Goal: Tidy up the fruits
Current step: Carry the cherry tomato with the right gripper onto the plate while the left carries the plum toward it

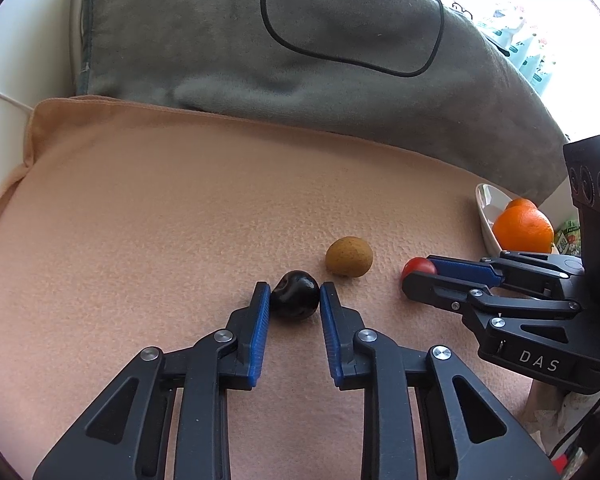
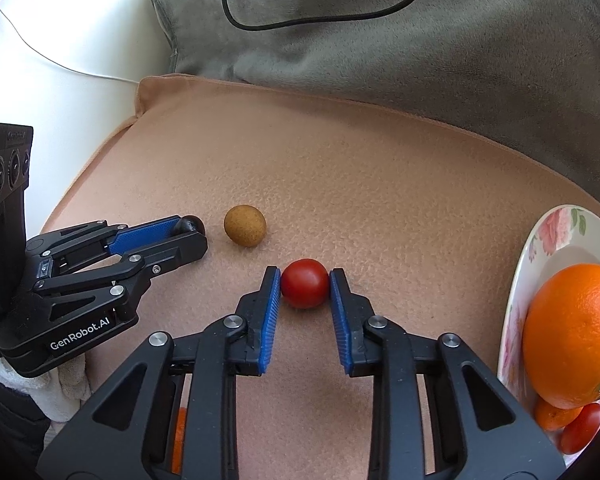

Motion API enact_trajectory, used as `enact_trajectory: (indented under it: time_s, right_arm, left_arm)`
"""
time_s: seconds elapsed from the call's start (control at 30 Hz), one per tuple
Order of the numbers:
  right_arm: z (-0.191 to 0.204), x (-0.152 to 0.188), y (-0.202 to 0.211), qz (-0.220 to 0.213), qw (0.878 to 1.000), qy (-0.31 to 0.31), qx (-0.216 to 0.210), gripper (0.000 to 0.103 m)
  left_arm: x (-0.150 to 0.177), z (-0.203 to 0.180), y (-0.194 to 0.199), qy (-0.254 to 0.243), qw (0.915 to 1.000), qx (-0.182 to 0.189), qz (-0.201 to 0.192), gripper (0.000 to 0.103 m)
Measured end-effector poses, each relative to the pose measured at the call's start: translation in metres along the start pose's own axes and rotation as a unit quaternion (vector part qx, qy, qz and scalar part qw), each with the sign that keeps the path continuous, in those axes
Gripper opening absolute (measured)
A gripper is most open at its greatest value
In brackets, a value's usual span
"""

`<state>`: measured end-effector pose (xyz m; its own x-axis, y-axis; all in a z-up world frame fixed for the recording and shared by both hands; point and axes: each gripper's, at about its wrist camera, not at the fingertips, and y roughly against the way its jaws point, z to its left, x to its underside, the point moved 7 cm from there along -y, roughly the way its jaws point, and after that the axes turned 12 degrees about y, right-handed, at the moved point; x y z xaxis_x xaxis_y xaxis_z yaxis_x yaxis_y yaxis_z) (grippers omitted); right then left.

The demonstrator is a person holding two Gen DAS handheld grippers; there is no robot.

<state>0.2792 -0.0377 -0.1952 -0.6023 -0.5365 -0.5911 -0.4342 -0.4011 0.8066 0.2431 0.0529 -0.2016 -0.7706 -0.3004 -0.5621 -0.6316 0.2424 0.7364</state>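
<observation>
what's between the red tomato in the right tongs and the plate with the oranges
Nothing visible. The red tomato sits between the right tongs, and only bare peach cloth lies between it and the flowered plate holding the big orange.

Two tools are at work, the left tool (image 1: pixel 295 300) and the right tool (image 2: pixel 305 286). Three small fruits sit loose on the peach cloth (image 2: pixel 380 184): one dark plum (image 1: pixel 295 300), one brown kiwi (image 2: pixel 245 225), one red tomato (image 2: pixel 305 289). At three o'clock stands one flowered plate (image 2: pixel 556 236), carrying one large orange (image 2: pixel 572 332), parts of two more orange fruits (image 2: pixel 556 416) and one more tomato (image 2: pixel 582 428). One grey cushion (image 2: pixel 380 40) lies at twelve o'clock, with one black cable (image 2: pixel 260 26) on it.
</observation>
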Motion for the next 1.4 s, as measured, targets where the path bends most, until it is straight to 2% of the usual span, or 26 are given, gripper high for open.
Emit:
enact_trajectory:
  time_s: [0.23, 0.6, 0.8, 1.07, 1.4]
  right_arm:
    - [-0.002, 0.001, 0.016, -0.019, 1.0, -0.007, -0.001, 0.026]
    - [-0.012, 0.014, 0.069, -0.062, 0.998, -0.025, 0.003, 0.026]
    - [-0.026, 0.025, 0.104, -0.088, 0.995, -0.035, 0.015, 0.026]
    - [-0.057, 0.047, 0.142, -0.112, 0.991, -0.067, 0.036, 0.026]
    - [-0.094, 0.076, 0.169, -0.12, 0.986, -0.098, 0.061, 0.026]
  left_arm:
    - [0.006, 0.0, 0.01, 0.001, 1.0, 0.003, -0.006, 0.023]
    - [0.007, 0.003, 0.033, 0.0, 0.9997, 0.018, -0.018, 0.023]
    - [0.001, -0.008, 0.043, -0.008, 0.9992, 0.03, -0.026, 0.023]
    - [-0.008, -0.047, 0.047, -0.03, 0.9977, 0.051, -0.032, 0.023]
    - [-0.014, -0.1, 0.051, -0.065, 0.9943, 0.074, -0.039, 0.023]
